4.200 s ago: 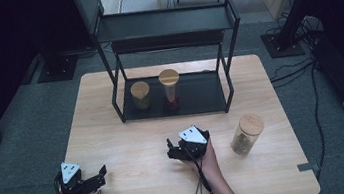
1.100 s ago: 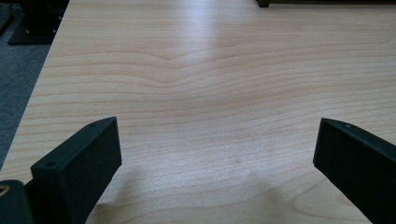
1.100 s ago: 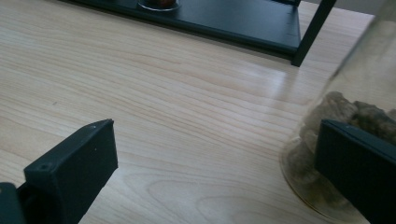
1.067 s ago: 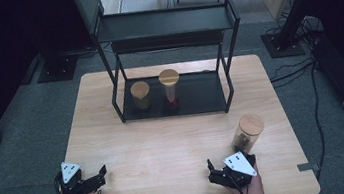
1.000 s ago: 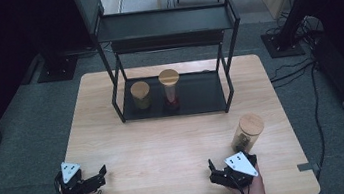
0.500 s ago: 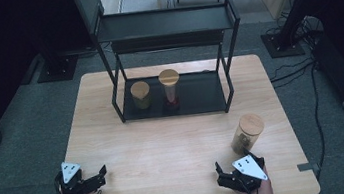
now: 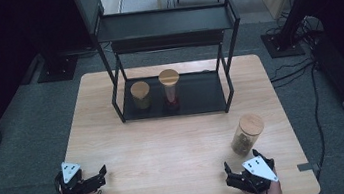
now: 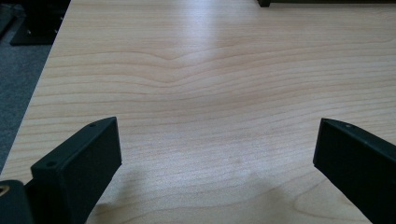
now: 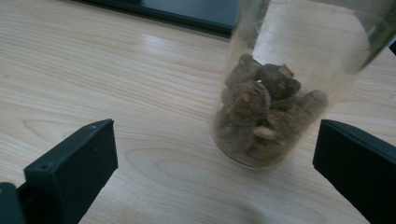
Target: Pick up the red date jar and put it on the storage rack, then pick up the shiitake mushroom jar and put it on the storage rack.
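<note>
High view showed the right tongs (image 7: 243, 177) at the near right edge of the counter (image 7: 176, 142), with the glass jar (image 7: 246, 134) standing upright just beyond them, capped with a wooden lid. Right gripper view put the jar (image 9: 280, 93) ahead of the wide-open jaws, right of centre, with nothing held; brown lumps filled its lower part. Left tongs (image 7: 90, 181) rested at the near left corner, well apart from the jar, jaws spread wide over bare wood and gripping nothing. A black rack (image 7: 169, 52) stood at the far side, with two more jars on its lower shelf.
</note>
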`<action>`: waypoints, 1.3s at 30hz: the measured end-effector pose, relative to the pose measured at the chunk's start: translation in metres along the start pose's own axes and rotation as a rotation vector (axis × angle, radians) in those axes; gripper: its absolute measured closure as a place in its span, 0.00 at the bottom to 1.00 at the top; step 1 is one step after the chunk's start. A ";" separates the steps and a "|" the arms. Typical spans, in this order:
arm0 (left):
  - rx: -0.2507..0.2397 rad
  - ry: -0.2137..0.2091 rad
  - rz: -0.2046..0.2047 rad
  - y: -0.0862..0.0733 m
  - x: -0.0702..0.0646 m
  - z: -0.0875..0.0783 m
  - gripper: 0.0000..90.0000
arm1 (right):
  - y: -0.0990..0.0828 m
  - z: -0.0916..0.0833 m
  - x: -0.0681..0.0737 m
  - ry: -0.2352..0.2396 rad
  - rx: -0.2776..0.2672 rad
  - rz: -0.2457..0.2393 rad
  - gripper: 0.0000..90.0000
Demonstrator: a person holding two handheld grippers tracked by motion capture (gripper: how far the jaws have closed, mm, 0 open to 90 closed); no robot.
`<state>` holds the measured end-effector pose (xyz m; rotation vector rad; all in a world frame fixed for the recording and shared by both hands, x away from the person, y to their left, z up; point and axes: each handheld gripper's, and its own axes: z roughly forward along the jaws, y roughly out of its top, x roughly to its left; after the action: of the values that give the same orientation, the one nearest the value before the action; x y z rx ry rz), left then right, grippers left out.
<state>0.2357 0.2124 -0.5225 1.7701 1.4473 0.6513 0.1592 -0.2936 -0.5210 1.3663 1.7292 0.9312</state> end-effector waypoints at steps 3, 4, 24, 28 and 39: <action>-0.003 0.001 -0.003 0.000 0.000 0.000 0.01 | -0.001 0.000 -0.003 -0.007 0.000 0.003 0.00; -0.004 0.002 -0.004 0.000 0.000 0.000 0.01 | -0.001 0.000 -0.005 -0.010 0.000 0.006 0.00; -0.002 0.003 0.001 0.000 0.000 0.000 0.01 | -0.003 0.002 -0.032 -0.045 0.028 0.028 0.00; -0.004 0.002 -0.004 0.000 0.000 -0.001 0.01 | -0.002 0.004 -0.033 -0.049 0.033 0.020 0.00; -0.002 0.003 -0.001 0.000 0.000 0.000 0.01 | 0.001 0.010 -0.036 -0.037 0.042 0.013 0.02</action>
<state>0.2352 0.2123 -0.5223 1.7668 1.4493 0.6553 0.1748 -0.3278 -0.5214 1.4149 1.7226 0.8753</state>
